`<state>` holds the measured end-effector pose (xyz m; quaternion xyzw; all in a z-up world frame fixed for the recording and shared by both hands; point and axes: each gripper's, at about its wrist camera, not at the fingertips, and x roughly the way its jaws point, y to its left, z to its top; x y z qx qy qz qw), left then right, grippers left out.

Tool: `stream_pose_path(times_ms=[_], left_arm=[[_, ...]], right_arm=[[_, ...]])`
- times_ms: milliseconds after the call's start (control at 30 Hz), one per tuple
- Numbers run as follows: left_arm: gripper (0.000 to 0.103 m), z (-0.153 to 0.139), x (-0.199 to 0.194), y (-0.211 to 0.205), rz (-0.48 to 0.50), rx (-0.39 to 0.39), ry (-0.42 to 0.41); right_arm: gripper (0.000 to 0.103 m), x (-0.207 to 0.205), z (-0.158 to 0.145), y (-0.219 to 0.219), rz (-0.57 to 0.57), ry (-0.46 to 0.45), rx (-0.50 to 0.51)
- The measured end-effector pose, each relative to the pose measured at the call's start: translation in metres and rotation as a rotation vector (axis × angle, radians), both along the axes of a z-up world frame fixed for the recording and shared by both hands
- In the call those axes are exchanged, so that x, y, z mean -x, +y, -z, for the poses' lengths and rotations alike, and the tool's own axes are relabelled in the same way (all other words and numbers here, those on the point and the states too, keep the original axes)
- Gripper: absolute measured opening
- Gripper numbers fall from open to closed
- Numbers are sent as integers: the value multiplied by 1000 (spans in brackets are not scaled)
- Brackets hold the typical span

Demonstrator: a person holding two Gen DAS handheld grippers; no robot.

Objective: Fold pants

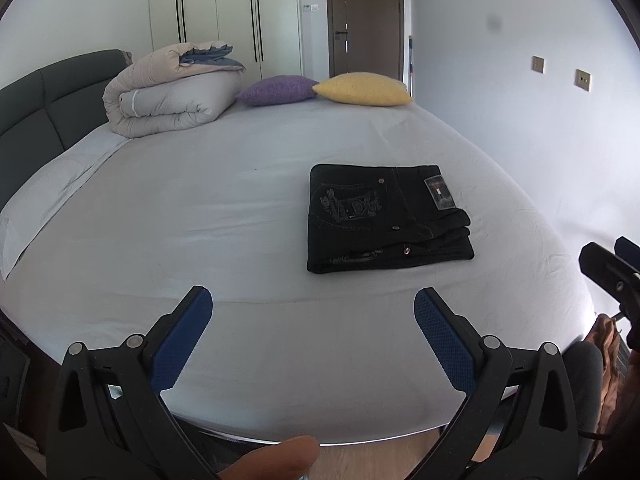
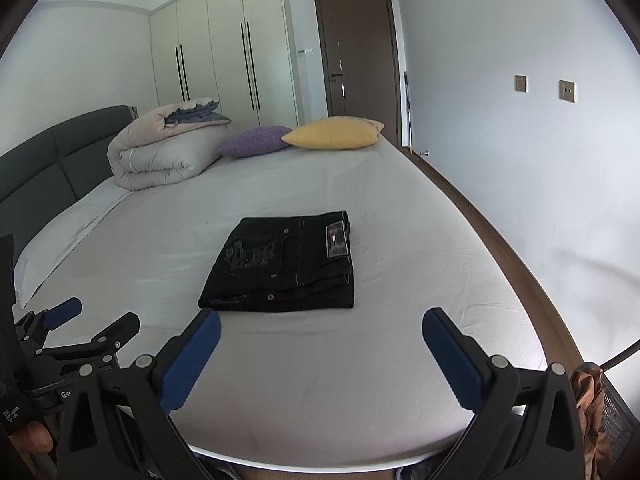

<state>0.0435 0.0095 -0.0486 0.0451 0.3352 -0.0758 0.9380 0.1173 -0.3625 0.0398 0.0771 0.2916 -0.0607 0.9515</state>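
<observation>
Black pants (image 1: 384, 220) lie folded into a compact rectangle on the white bed (image 1: 200, 220), back pocket embroidery and a label on top. They also show in the right wrist view (image 2: 284, 264). My left gripper (image 1: 314, 300) is open and empty, held above the bed's near edge, short of the pants and to their left. My right gripper (image 2: 322, 324) is open and empty, just in front of the pants' near edge. The right gripper shows at the right edge of the left wrist view (image 1: 608, 272); the left gripper shows at the left of the right wrist view (image 2: 92, 320).
A rolled duvet (image 1: 168, 96), a purple cushion (image 1: 276, 90) and a yellow cushion (image 1: 362, 88) lie at the far end of the bed. A dark headboard (image 1: 52, 100) runs along the left. A wall is on the right, wardrobes and a door behind.
</observation>
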Motion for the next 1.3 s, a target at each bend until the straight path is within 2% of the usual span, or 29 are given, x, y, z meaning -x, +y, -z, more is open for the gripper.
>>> stream_pose_path(times_ms=[433,1300], left_arm=[[103,21,-16,5,-33,6,41],[103,28,-22,9,-48,30,66]], right_arm=[[103,-11,13,-1,13,75,-2],[103,-16,19,6,3,100,-1]])
